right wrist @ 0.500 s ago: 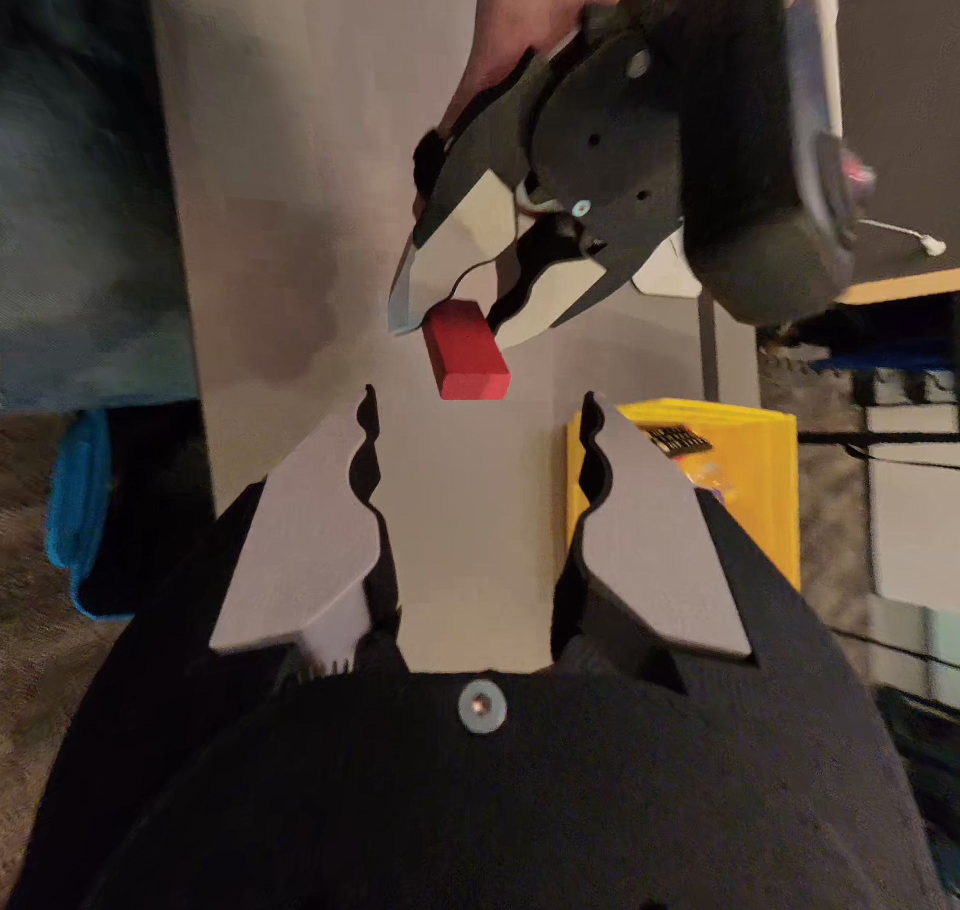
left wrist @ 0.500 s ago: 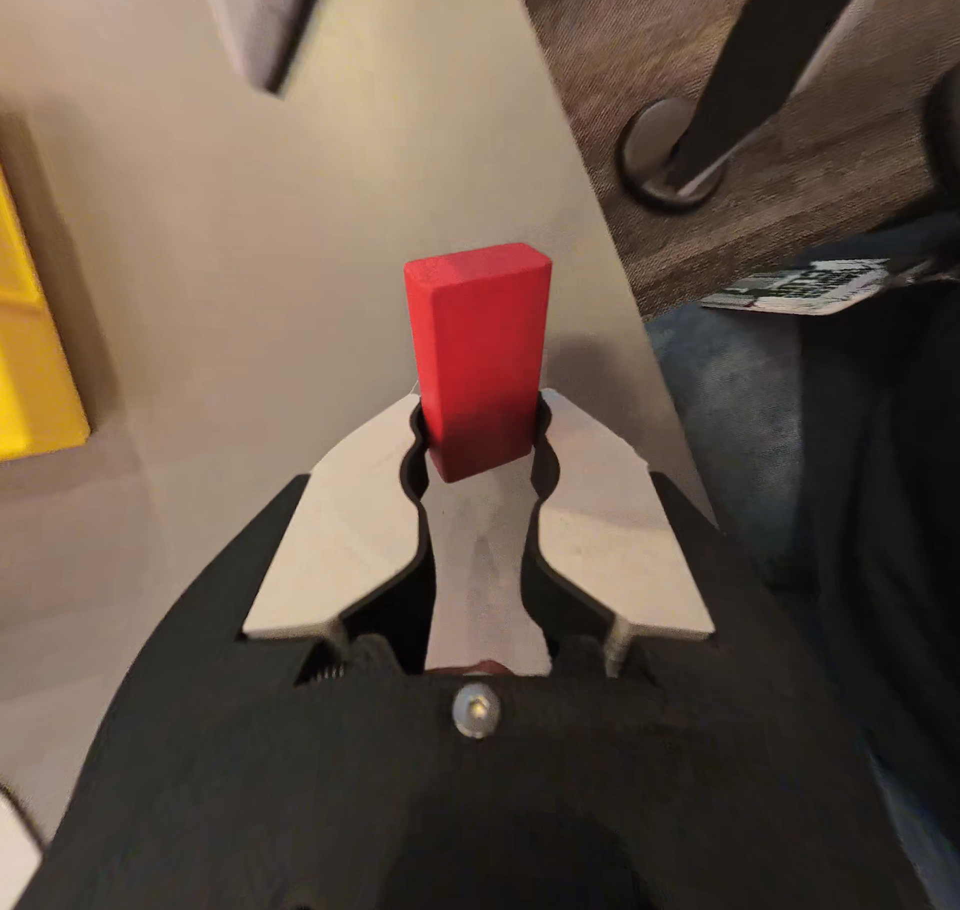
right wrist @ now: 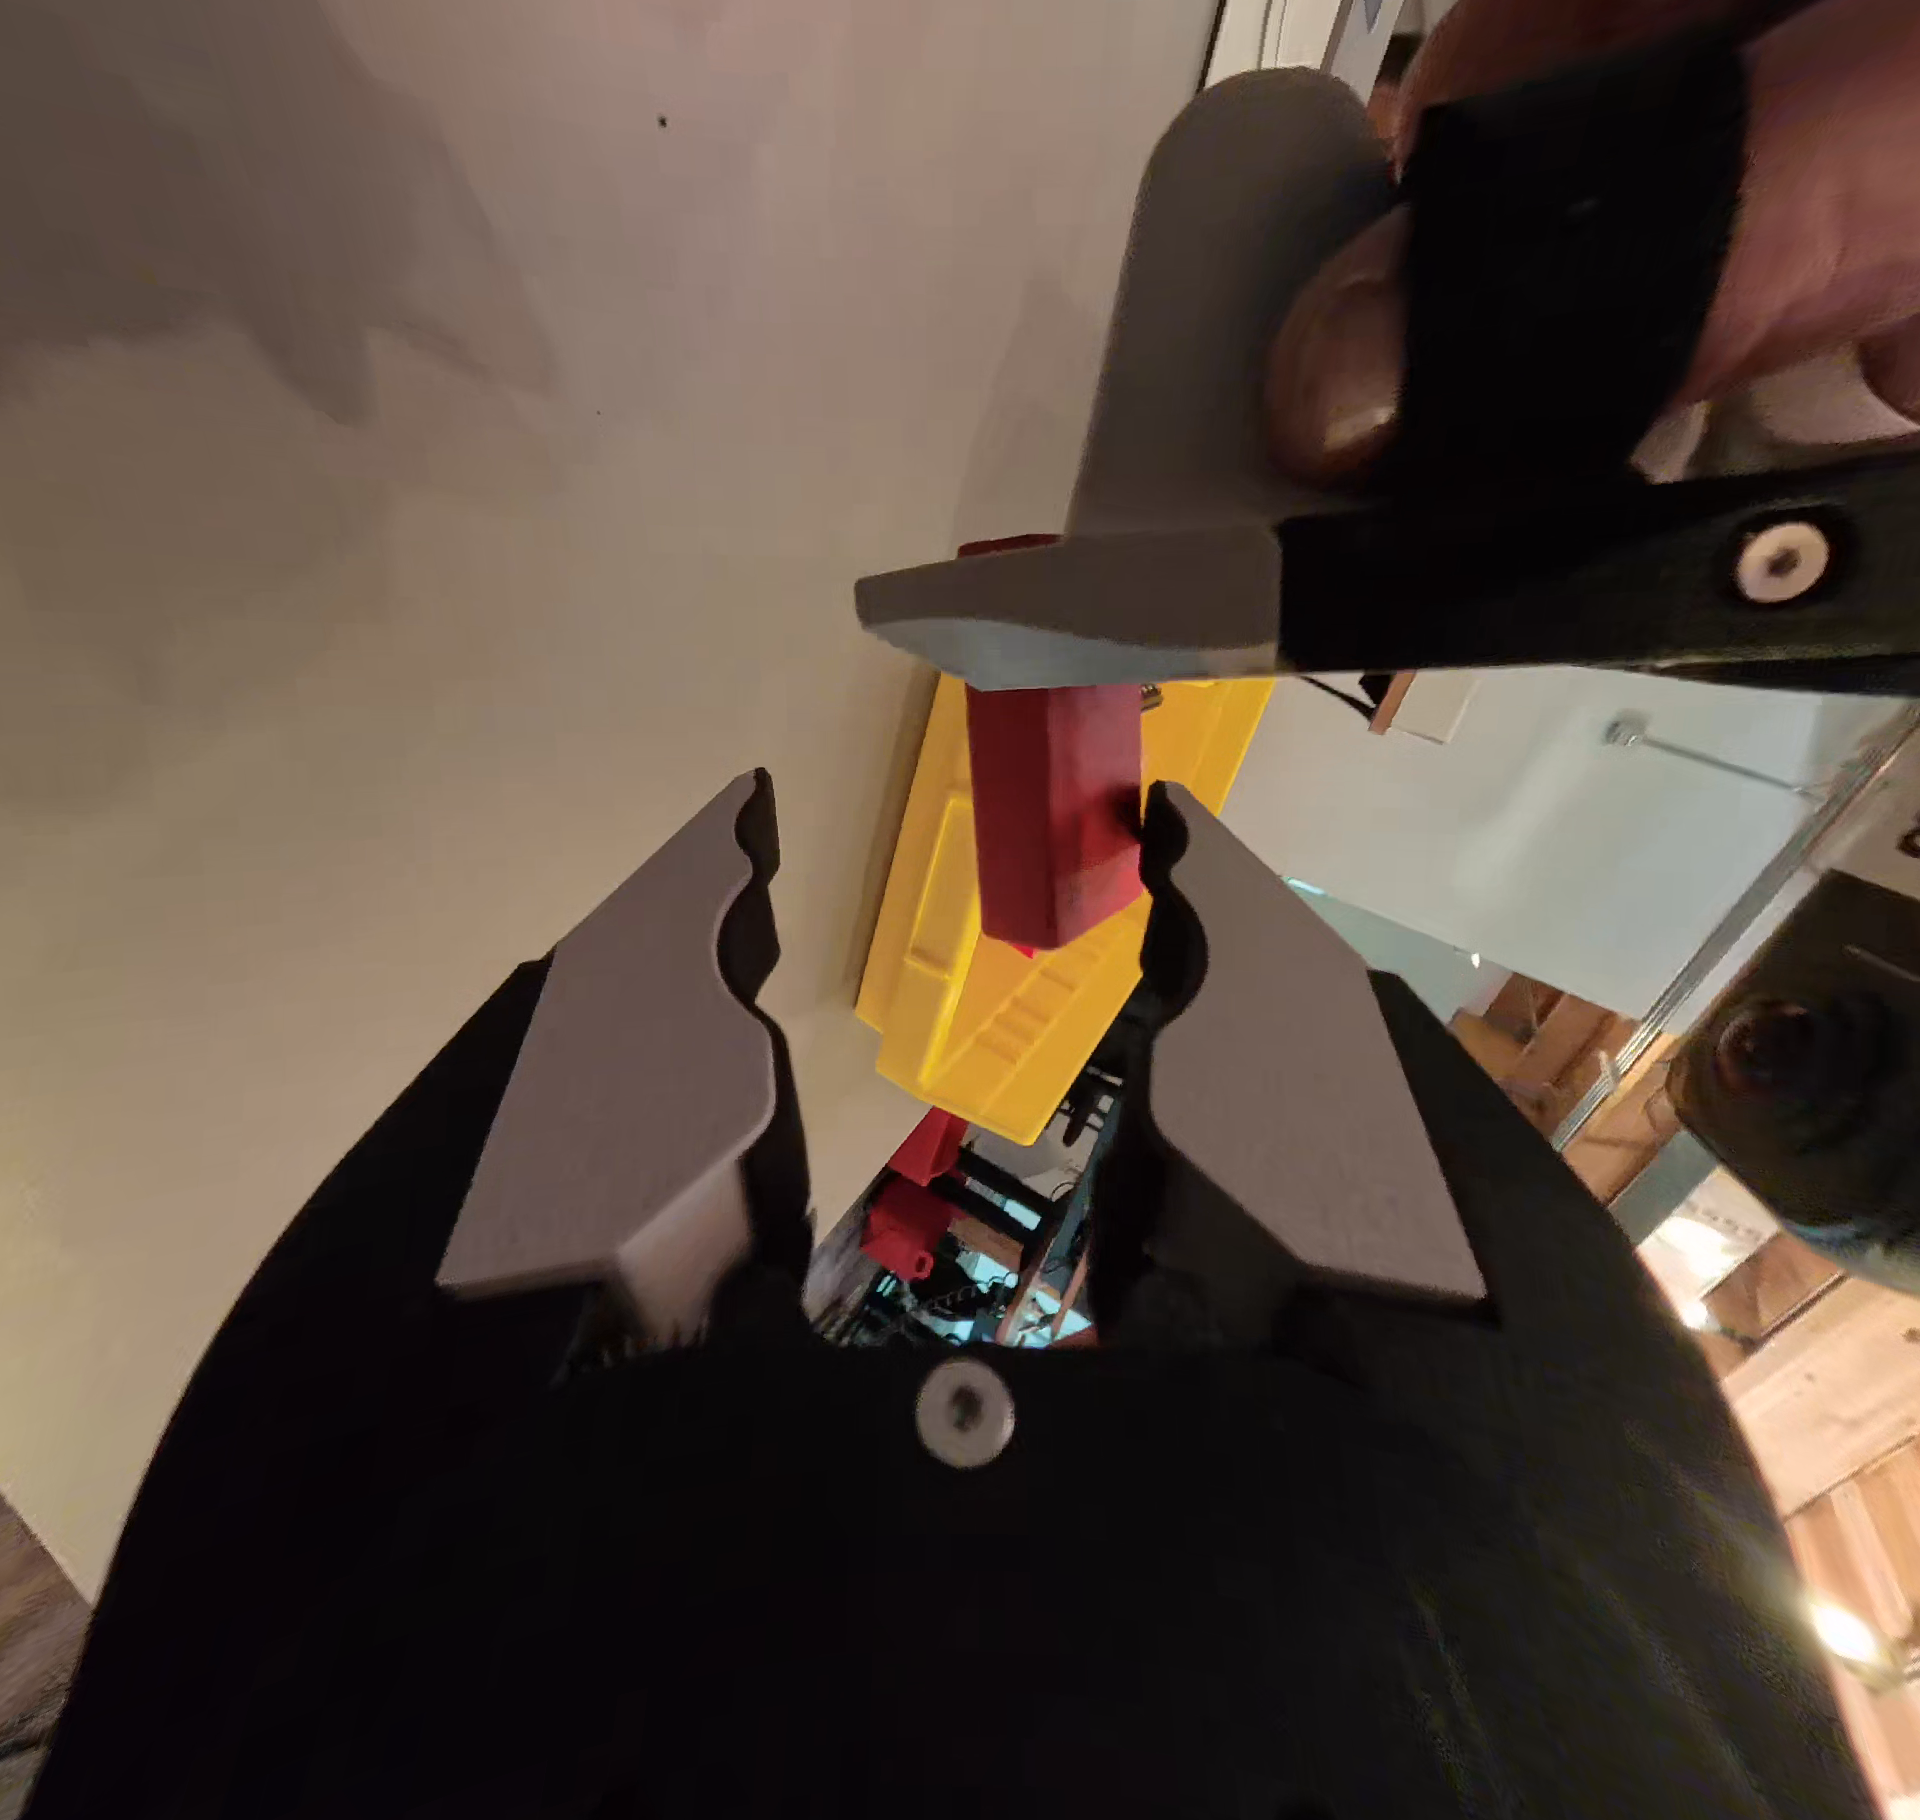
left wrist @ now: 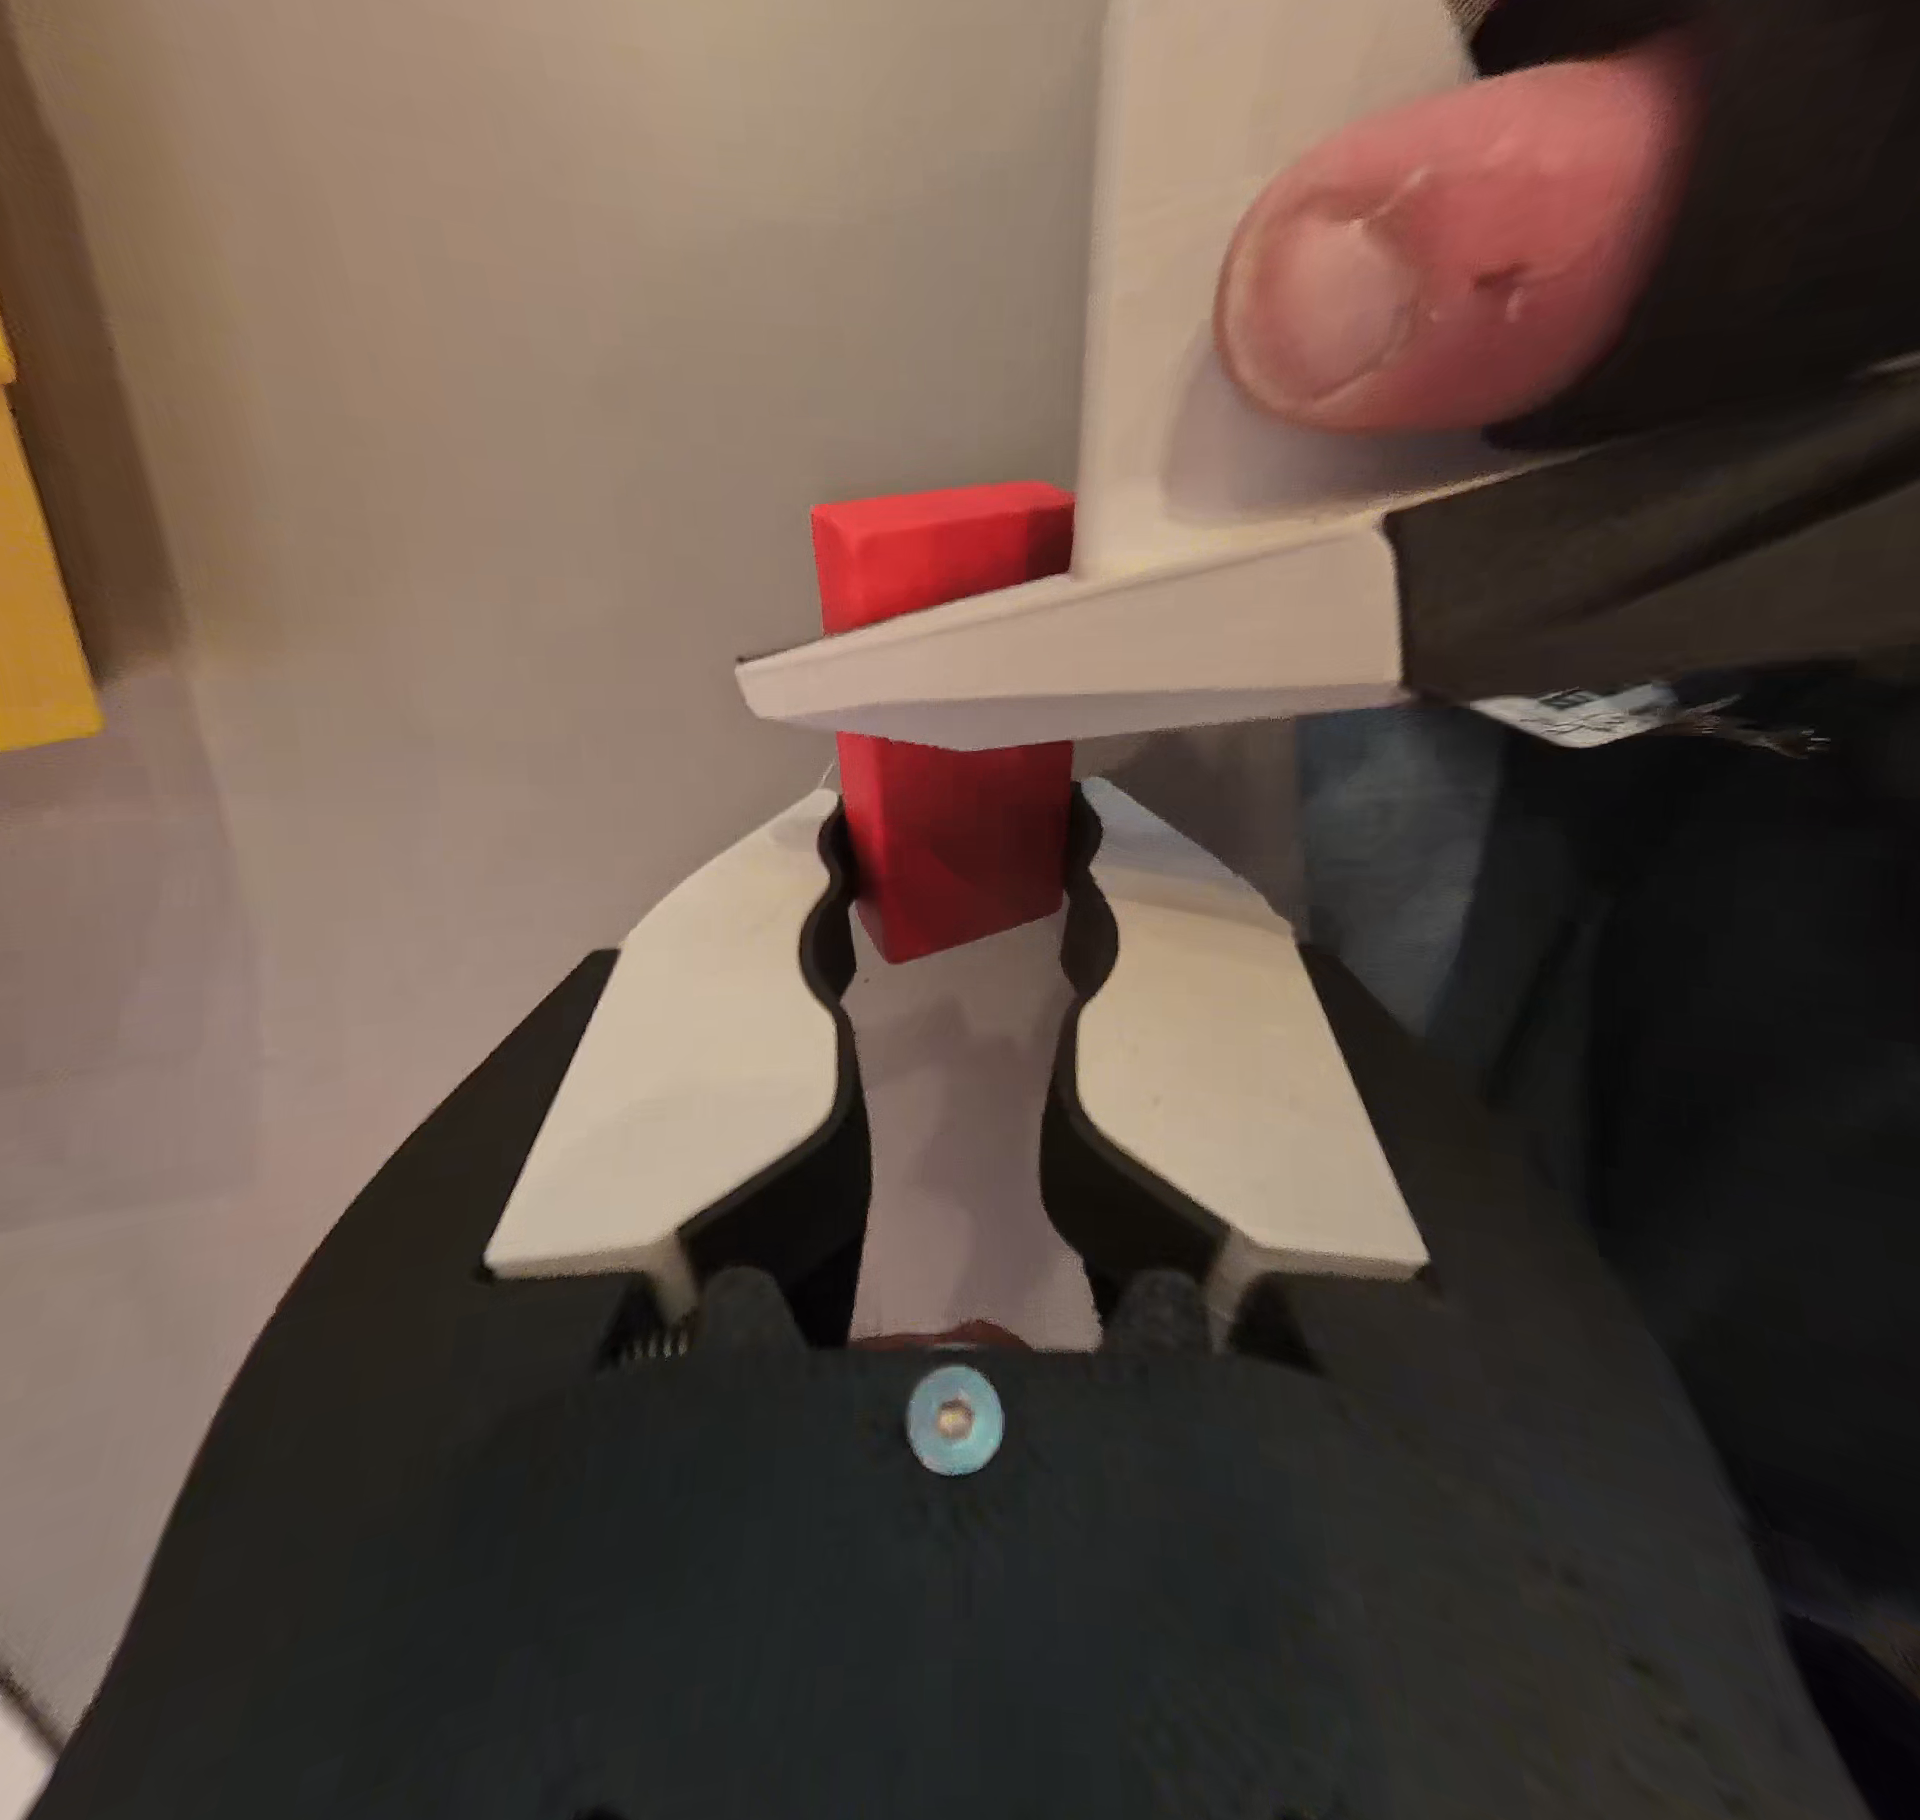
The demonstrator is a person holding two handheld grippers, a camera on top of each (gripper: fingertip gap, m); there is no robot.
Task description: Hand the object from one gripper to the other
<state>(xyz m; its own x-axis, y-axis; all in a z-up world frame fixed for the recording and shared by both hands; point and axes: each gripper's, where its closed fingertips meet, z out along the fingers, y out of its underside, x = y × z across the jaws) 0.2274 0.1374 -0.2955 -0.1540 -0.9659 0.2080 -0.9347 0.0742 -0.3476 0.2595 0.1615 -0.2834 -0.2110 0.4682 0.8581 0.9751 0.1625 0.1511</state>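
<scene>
Left gripper [left wrist: 961, 835] clenched on block [left wrist: 940, 565], frame center, block upright between the fingertips. Right gripper [right wrist: 961, 794] spread wide; block [right wrist: 1049, 814] sits between its tips, touching the right finger [right wrist: 1278, 1022], clear of the left one. Yellow bin [right wrist: 997, 1032] behind, on pale table [right wrist: 416, 523].

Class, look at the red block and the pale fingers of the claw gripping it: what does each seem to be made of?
Red block: likely painted wood or moulded plastic; flat faces, crisp edges, even matte red, no grain showing. Pale fingers of the left claw: probably printed or moulded plastic; dull off-white surface, wavy inner edge. Neither can be confirmed by sight alone.
</scene>
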